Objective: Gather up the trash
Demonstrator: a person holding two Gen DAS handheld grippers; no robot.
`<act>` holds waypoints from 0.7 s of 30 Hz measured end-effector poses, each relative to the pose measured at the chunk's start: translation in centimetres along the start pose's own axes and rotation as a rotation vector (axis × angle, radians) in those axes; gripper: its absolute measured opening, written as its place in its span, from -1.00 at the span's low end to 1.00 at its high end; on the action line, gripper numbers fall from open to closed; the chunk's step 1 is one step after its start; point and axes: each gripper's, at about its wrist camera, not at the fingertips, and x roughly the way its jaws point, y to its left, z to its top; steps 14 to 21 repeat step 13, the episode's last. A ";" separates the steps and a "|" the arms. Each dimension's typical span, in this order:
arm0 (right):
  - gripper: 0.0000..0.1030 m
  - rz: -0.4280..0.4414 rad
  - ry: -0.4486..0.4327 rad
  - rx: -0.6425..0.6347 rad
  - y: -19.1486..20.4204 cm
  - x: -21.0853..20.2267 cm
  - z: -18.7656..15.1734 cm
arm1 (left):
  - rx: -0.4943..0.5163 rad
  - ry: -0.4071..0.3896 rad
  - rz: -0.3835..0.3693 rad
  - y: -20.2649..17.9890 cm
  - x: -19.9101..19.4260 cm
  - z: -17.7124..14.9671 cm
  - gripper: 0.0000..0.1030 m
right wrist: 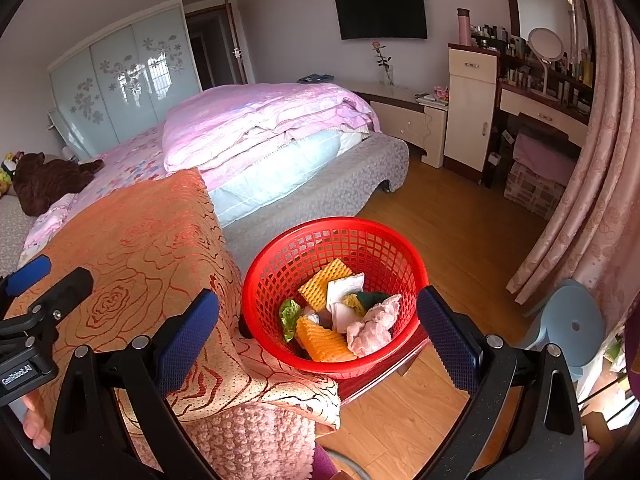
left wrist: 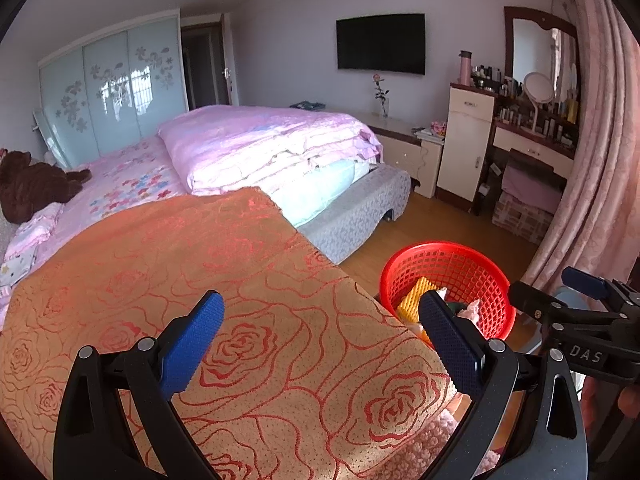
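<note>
Two fisheye wrist views face down the bedroom toward the wall television (left wrist: 381, 43), the left close above the rose-patterned orange cloth (left wrist: 224, 300), the right nearer the red basket (right wrist: 334, 240), which both show.

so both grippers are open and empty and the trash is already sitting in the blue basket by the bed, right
Not quite: the basket is red, not blue. The right wrist view shows it clearly, with the trash inside: yellow foam pieces, white paper and a crumpled pink wad. The rest holds: the left gripper and right gripper are both open and empty, and the basket sits beside the bed.
</note>
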 end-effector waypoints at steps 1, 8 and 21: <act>0.87 -0.005 0.000 -0.001 0.0 0.0 -0.2 | -0.002 -0.004 -0.003 0.0 -0.1 0.0 0.83; 0.87 -0.004 -0.001 -0.045 1.4 0.6 -0.2 | -0.058 -0.005 0.052 3.3 -1.0 0.3 0.83; 0.87 0.163 0.087 -0.167 8.4 2.6 -0.7 | -0.140 0.009 0.190 8.8 -2.5 -1.1 0.83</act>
